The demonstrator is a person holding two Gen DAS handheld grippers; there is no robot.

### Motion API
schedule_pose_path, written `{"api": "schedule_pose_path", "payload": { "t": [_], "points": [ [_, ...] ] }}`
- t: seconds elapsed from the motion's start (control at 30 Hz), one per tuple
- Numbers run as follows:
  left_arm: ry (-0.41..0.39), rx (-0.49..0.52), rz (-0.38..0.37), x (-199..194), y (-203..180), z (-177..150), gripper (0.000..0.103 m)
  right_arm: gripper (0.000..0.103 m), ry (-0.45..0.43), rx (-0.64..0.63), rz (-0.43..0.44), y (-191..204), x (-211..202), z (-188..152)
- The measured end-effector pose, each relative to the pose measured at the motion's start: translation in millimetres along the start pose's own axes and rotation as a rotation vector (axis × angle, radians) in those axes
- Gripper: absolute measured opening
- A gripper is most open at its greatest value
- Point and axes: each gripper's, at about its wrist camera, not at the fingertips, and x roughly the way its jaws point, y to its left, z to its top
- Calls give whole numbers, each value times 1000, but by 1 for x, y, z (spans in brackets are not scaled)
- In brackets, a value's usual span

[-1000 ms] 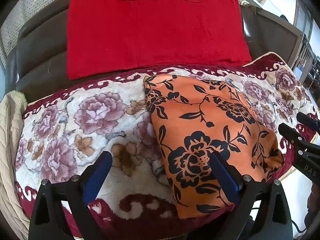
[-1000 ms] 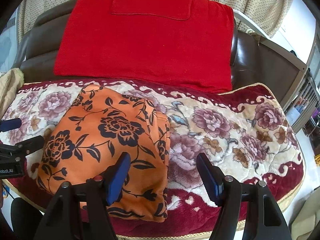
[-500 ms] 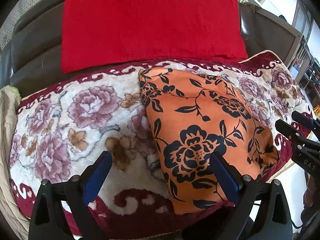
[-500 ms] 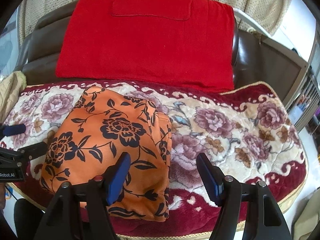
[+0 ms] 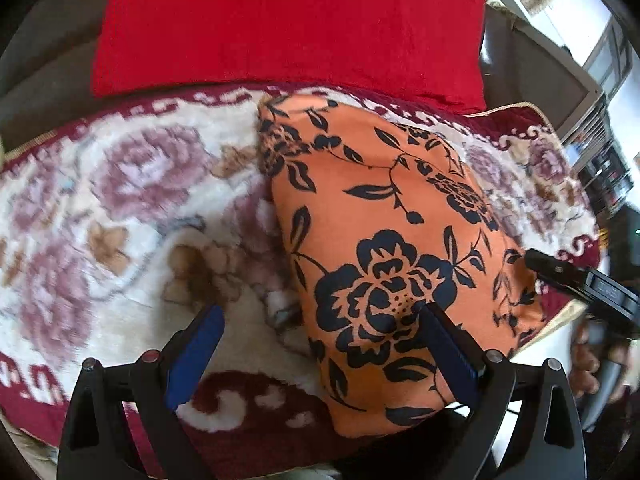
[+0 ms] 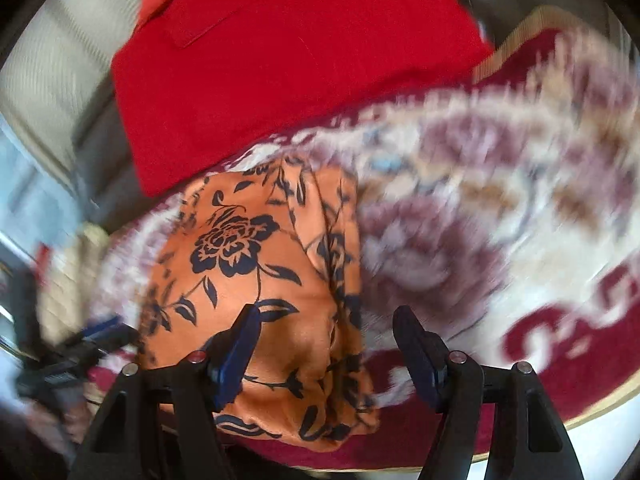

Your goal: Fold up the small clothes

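Note:
An orange garment with black flowers (image 5: 384, 248) lies folded on the floral blanket (image 5: 120, 208); it also shows in the right wrist view (image 6: 256, 280). My left gripper (image 5: 320, 320) is open and empty, over the garment's near left edge. My right gripper (image 6: 326, 320) is open and empty, tilted, low over the garment's near right edge. The right gripper's tip (image 5: 560, 272) shows at the garment's right side in the left wrist view. The left gripper (image 6: 88, 344) shows blurred at the left in the right wrist view.
A red cloth (image 5: 288, 24) hangs over the dark sofa back (image 5: 44, 52) behind the blanket; it also shows in the right wrist view (image 6: 288, 64). The blanket's dark red border (image 6: 560, 344) runs along the seat's front edge. A shelf rack (image 5: 600, 148) stands at the far right.
Both grippers have moved closer to the orange garment. The right gripper has rolled and dropped fast, blurring its view. Both stay open and the garment has not moved.

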Motion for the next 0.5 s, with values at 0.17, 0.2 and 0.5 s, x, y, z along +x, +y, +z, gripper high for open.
{"api": "schedule_pose_path", "payload": {
  "t": [0.17, 0.2, 0.5],
  "points": [
    [26, -25, -121, 10, 2, 6, 98, 74, 59, 187, 203, -39, 23, 4],
    [31, -26, -136, 13, 2, 8, 98, 75, 70, 210, 236, -42, 28, 6],
    [134, -85, -310, 51, 7, 17, 98, 88, 137, 256, 352, -46, 67, 16]
  ]
}}
